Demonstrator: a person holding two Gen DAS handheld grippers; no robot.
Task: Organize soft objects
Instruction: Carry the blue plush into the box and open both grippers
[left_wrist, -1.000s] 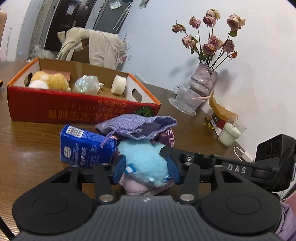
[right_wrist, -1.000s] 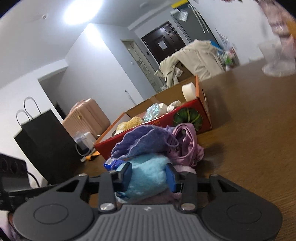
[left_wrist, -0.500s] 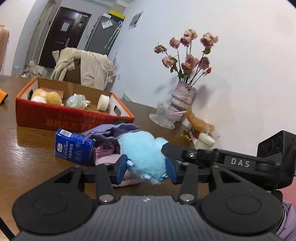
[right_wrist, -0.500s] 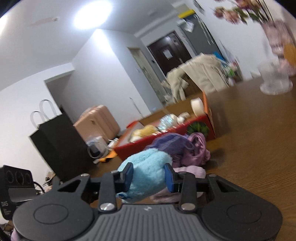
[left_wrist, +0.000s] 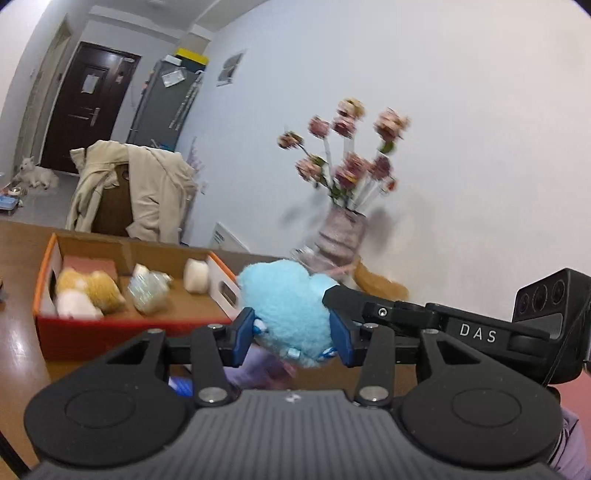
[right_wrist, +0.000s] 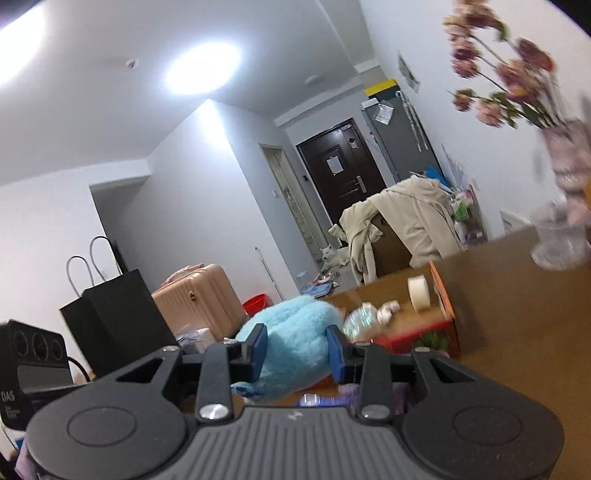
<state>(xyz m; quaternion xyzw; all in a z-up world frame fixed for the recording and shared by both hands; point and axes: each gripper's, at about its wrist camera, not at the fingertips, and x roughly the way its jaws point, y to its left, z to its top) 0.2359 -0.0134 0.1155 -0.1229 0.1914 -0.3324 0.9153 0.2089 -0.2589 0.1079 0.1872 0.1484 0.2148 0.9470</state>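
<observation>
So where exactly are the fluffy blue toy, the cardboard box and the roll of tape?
fluffy blue toy (left_wrist: 291, 306), left wrist view, middle of its fur between the fingers.
cardboard box (left_wrist: 110, 334), left wrist view, red front wall.
roll of tape (right_wrist: 418, 293), right wrist view, its flat white face.

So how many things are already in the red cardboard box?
4 visible in the red cardboard box: yellow-and-white plush at its left end, crinkly clear wrapped bundle mid-box, white tape roll at the right end, pink flat item behind. More may be hidden.
</observation>
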